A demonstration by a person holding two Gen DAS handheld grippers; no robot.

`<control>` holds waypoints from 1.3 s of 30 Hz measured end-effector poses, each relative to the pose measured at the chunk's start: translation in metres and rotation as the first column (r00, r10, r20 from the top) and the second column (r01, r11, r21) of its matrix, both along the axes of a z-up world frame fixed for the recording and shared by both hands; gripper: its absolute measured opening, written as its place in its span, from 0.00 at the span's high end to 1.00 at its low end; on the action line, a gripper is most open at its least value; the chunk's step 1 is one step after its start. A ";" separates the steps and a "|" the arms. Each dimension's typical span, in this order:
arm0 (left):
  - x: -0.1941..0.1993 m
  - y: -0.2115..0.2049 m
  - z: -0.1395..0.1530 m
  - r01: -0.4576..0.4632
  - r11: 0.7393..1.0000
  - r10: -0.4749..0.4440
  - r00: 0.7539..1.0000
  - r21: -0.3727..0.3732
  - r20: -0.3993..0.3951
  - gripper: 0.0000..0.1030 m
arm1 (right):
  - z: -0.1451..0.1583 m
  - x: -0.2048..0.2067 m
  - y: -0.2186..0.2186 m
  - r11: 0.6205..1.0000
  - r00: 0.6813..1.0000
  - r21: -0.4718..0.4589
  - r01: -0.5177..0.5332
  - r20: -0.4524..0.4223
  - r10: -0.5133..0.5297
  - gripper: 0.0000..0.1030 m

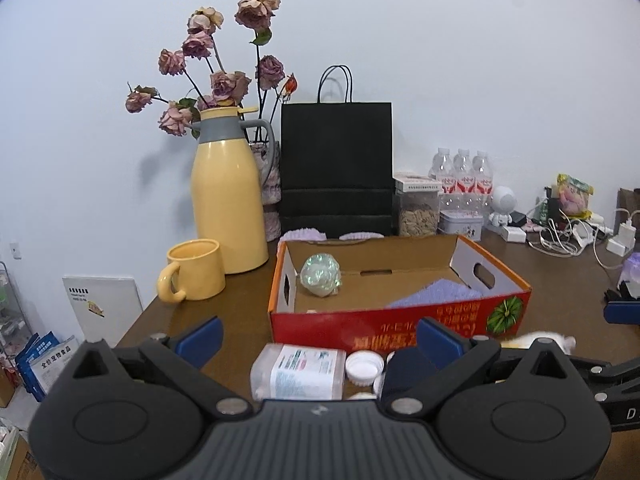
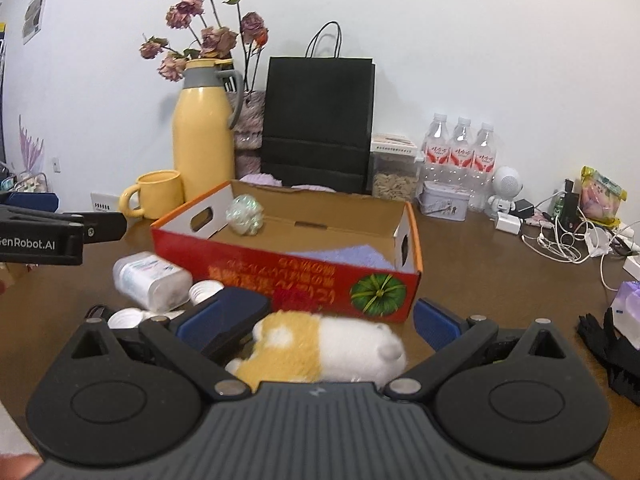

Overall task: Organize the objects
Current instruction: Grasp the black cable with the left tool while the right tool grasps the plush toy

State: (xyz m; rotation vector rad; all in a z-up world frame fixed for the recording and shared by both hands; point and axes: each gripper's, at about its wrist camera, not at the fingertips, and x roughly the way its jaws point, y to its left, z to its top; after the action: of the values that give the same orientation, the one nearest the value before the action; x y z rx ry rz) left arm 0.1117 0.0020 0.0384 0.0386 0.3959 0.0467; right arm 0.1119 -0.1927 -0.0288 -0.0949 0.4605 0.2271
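One plush toy (image 2: pixel 328 346) between my right gripper's (image 2: pixel 316 326) parted fingers; left gripper (image 1: pixel 320 340) fingers apart over one bottle (image 1: pixel 298 372); one box (image 1: pixel 396 324).

Both wrist cams low, near, facing red box (image 1: pixel 400 316) (image 2: pixel 288 276).

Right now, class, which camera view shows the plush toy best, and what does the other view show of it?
The right wrist view: the plush toy lies whole between the open fingers of the right hand-held gripper, in front of the red box. The left wrist view shows only a blurred white sliver at its right side.
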 end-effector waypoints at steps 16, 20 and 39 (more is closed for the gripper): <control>-0.021 0.011 -0.022 0.025 1.000 -0.026 0.998 -0.003 -0.049 0.00 | -0.023 -0.021 0.008 1.000 0.998 0.018 -0.016 -0.055 0.017 0.00; -0.024 0.021 -0.029 0.009 1.000 -0.010 0.998 -0.019 -0.069 0.00 | -0.028 -0.026 0.008 0.999 0.997 0.022 -0.023 -0.066 0.024 0.00; -0.011 0.058 -0.064 -0.074 0.996 0.065 0.986 -0.057 -0.154 0.00 | -0.051 0.003 0.014 0.995 0.990 0.099 0.030 -0.138 -0.016 0.13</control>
State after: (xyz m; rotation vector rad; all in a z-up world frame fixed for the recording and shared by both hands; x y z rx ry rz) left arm 0.1007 0.0605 -0.0258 -0.0332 0.5512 0.1006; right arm 0.1147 -0.1788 -0.0794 0.0249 0.5853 0.2342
